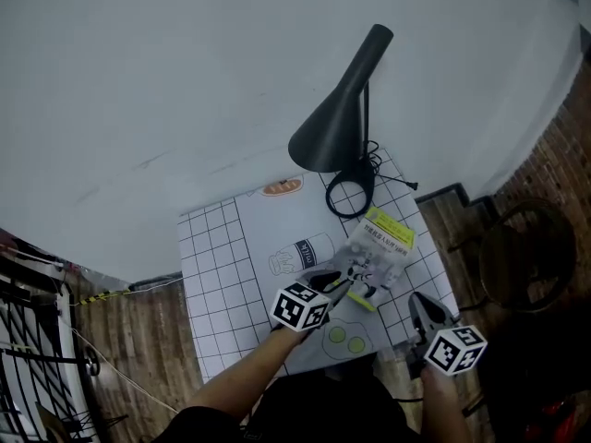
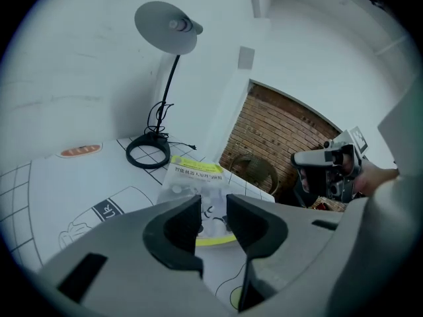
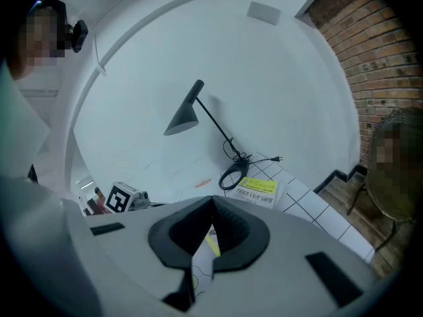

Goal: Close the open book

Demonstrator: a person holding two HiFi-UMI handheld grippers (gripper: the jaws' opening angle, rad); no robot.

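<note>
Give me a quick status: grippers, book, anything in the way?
Left hand-held gripper open, empty. Right hand-held gripper shut, empty. Book flat on table, cover up, looks closed. Lamp behind it, not blocking.

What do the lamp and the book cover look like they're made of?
Lamp: probably painted metal, matte dark grey; the cone shade shows an even, dull sheen. Book: paper or card cover, printed white and yellow; it lies thin and flat. Gloss is too small to judge.
</note>
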